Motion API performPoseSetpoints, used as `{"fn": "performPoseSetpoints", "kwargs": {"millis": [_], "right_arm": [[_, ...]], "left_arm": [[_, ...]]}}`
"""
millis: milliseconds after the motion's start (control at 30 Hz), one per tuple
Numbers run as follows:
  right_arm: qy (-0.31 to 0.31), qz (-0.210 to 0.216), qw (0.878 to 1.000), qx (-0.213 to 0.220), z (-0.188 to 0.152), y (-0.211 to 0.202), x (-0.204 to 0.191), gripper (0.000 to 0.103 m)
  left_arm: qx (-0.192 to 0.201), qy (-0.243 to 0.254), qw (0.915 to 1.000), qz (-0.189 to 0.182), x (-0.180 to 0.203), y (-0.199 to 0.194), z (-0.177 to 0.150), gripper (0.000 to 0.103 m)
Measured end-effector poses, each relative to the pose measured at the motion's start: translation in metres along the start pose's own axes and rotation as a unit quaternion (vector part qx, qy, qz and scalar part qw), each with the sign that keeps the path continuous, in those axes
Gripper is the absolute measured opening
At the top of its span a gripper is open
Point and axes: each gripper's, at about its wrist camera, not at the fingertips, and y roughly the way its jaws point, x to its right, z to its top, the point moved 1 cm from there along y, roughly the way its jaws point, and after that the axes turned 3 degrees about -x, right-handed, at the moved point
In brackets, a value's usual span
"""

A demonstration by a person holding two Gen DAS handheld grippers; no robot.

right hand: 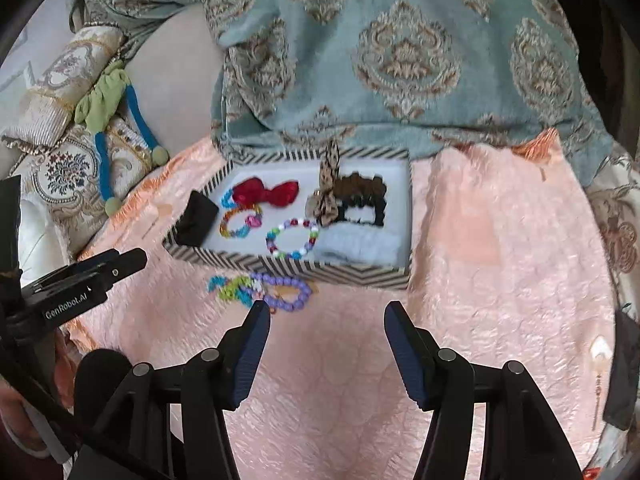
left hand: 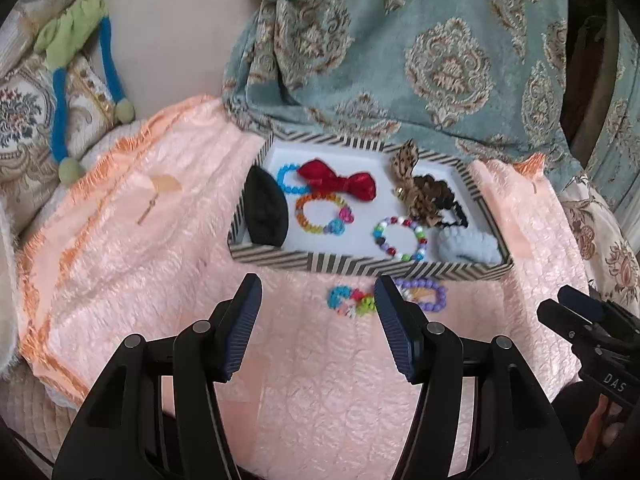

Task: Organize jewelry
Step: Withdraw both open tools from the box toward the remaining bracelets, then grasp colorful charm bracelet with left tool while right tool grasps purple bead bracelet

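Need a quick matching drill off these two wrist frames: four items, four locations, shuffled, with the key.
Items:
1. red bow
2. purple bead bracelet
3. black pouch
4. light blue scrunchie

Places:
A. on the pink blanket, in front of the striped tray
B. tray's near right corner
C. tray's left end, leaning on the wall
D. toward the back of the tray, left of centre

Pairs: 1-D, 2-A, 3-C, 4-B

Pink quilted blanket (left hand: pixel 168 248) w/ orange fringe covers near surface. Teal damask cloth (left hand: pixel 420 40) drapes far side. Far left: floral cushion (left hand: pixel 24 120), green-blue plush toy (left hand: pixel 80 40) lying across it, beige wall behind.
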Motion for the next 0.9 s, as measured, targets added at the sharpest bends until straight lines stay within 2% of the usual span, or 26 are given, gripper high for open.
{"fn": "performPoseSetpoints", "kwargs": {"millis": [100, 267, 500, 600, 667, 700, 900], "right_arm": [[-0.004, 0.006, 1.0, -0.015, -0.003, 0.017, -0.001, 0.048], [-0.02, 0.009, 0.999, -0.045, -0.001, 0.059, -0.008, 0.044], [-0.026, 0.001, 0.997, -0.074, 0.011, 0.112, -0.013, 0.042], [-0.045, -0.009, 0.996, -0.075, 0.012, 0.124, -0.018, 0.031], [-0.06, -0.028, 0.995, -0.073, 0.01, 0.125, -0.019, 0.016], [-0.061, -0.03, 0.995, -0.073, 0.009, 0.123, -0.016, 0.013], [-0.024, -0.038, 0.996, -0.083, -0.003, 0.095, 0.023, 0.011]], "left_arm": [[-0.022, -0.015, 0.9996, -0.009, -0.007, 0.013, -0.003, 0.059], [-0.044, -0.029, 0.9986, -0.001, -0.017, 0.029, -0.008, 0.059], [-0.056, -0.038, 0.9977, 0.006, -0.028, 0.04, -0.009, 0.059], [-0.063, -0.043, 0.9971, 0.007, -0.031, 0.047, -0.009, 0.059], [-0.07, -0.044, 0.9966, 0.005, -0.031, 0.052, -0.009, 0.059], [-0.073, -0.044, 0.9964, 0.003, -0.03, 0.054, -0.009, 0.059], [-0.083, -0.036, 0.9958, -0.014, -0.018, 0.069, -0.008, 0.059]]}}
